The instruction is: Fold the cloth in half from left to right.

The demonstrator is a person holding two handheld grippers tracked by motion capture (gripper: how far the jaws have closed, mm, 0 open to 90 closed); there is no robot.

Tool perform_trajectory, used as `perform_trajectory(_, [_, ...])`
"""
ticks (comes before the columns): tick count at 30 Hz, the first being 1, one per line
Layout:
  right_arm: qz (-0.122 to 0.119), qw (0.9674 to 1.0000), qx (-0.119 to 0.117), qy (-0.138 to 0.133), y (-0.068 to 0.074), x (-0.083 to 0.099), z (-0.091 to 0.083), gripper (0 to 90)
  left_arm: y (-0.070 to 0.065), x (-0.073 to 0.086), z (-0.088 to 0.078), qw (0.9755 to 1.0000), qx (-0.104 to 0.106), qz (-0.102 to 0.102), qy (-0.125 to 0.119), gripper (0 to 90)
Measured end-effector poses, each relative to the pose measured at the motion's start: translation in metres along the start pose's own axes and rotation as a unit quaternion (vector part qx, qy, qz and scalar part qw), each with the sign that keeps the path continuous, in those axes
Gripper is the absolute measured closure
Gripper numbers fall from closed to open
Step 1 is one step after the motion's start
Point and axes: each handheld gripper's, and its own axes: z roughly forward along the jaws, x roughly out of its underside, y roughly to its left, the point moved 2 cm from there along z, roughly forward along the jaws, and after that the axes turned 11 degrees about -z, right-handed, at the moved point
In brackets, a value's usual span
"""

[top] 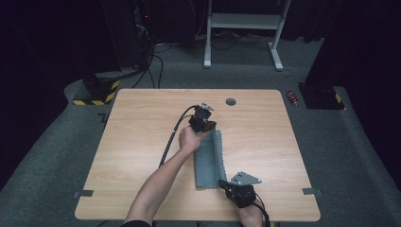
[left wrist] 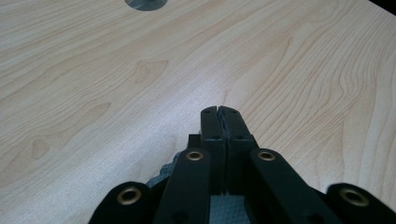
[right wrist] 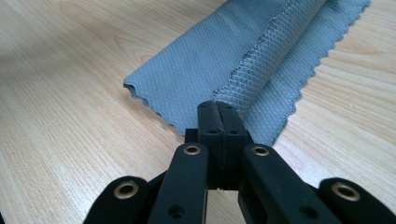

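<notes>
A grey textured cloth (top: 206, 163) lies folded lengthwise in the middle of the wooden table (top: 142, 123). My left gripper (top: 211, 127) is at the cloth's far end, its jaws pressed together (left wrist: 218, 109), with cloth (left wrist: 227, 210) visible beneath them. At the near end sits my right gripper (top: 222, 182). In the right gripper view its jaws (right wrist: 217, 105) are shut on the zigzag-cut edge of the upper layer of the cloth (right wrist: 201, 70), which rises into them. The lower layer lies flat on the wood.
A round grey cable grommet (top: 231, 101) (left wrist: 144, 3) is set in the table near its far edge. Bits of tape (top: 83, 193) mark the near corners. On the floor beyond stand a white desk frame (top: 243, 21) and a black-and-yellow base (top: 97, 92).
</notes>
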Motion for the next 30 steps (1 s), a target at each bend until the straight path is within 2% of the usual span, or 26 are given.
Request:
perform_trajectory(5, [0.01,0.9999,0.0,0.004,-0.005,0.005,0.0,90.0,-0.001,0.0,0.007,0.9999,-0.007,0.003,0.008,89.5])
perform_trajectory(9, [0.025,0.9996,0.002,0.01,-0.008,0.009,0.001,90.0,0.0,0.002,0.014,0.9997,-0.014,-0.003,0.018,89.3])
perform_trajectory(14, [0.027,0.9995,0.006,0.017,-0.012,0.014,0.003,89.8,0.0,0.004,0.022,0.9991,-0.028,0.01,0.029,89.1])
perform_trajectory(20, [0.026,0.9993,0.01,0.025,-0.012,0.013,0.005,89.6,0.001,0.004,0.026,0.999,-0.032,0.005,0.03,89.1])
perform_trajectory(23, [0.025,0.9993,0.011,0.025,-0.012,0.012,0.004,89.7,0.0,0.005,0.026,0.9989,-0.033,0.007,0.031,89.1])
perform_trajectory(25, [0.028,0.9994,0.003,0.018,-0.011,0.011,0.003,89.7,-0.003,0.004,0.023,0.999,-0.032,0.013,0.026,89.5])
perform_trajectory(27, [0.027,0.9996,0.001,0.013,-0.01,0.008,0.001,89.7,-0.004,0.001,0.015,0.9986,-0.04,0.026,0.023,89.6])
perform_trajectory(30, [0.015,0.9998,-0.005,0.013,-0.006,0.002,0.003,89.7,-0.002,0.0,0.008,0.9985,-0.044,0.023,0.024,89.7])
